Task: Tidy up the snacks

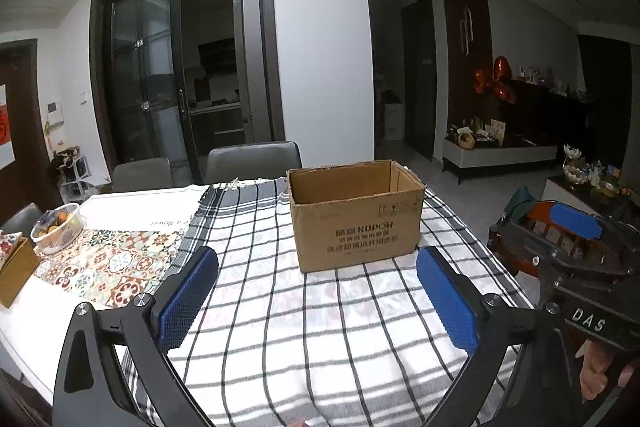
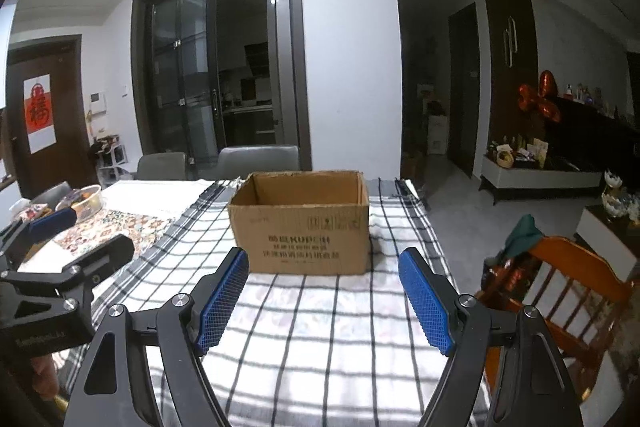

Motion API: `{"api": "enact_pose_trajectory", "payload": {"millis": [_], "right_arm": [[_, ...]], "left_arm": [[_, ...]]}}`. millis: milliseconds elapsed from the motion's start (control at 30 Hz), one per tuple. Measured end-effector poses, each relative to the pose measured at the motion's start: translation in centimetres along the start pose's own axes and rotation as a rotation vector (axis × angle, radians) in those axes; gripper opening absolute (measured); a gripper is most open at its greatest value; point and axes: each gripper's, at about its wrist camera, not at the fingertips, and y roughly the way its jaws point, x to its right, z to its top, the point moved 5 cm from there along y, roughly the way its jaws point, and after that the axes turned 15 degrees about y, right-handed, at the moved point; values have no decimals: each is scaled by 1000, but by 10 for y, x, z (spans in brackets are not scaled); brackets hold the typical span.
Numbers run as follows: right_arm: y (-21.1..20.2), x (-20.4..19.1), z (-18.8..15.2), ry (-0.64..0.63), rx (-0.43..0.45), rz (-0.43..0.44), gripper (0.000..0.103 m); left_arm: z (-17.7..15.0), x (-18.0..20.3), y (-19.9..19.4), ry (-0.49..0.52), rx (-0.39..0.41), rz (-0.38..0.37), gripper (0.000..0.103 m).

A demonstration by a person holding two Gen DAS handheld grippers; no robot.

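From the left wrist view, the left gripper (image 1: 318, 301) is held spread and empty above the checked cloth (image 1: 280, 327), with the open cardboard box (image 1: 356, 215) ahead; no snacks are seen inside. From the right wrist view, the right gripper (image 2: 323, 301) is likewise parted and empty before the box (image 2: 302, 223), so the sorting is judged barely begun.

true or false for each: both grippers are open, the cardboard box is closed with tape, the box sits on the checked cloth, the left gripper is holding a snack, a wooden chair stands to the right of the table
1. Both the left gripper and right gripper are open. True.
2. The cardboard box is taped closed. False: its top is open.
3. The box sits on the checked cloth. True.
4. The left gripper holds a snack. False: nothing is between its fingers.
5. A wooden chair stands right of the table. True.
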Motion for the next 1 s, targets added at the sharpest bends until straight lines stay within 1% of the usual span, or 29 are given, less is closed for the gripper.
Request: {"api": "enact_pose_trajectory", "payload": {"millis": [100,400,633,1000], "right_arm": [[-7,-1,-9,-14,-9,-1,78],[-20,11,-30,12,-41,-17,78],[-21,12,-35,8,-47,-25,78],[-18,15,-35,10,-62,-25,78]], "left_arm": [[-5,4,-7,3,-2,7,101],[-22,16,-26,28,3,15,101],[-31,18,-24,31,-12,11,101],[-32,20,-21,29,-21,-1,101]]}}
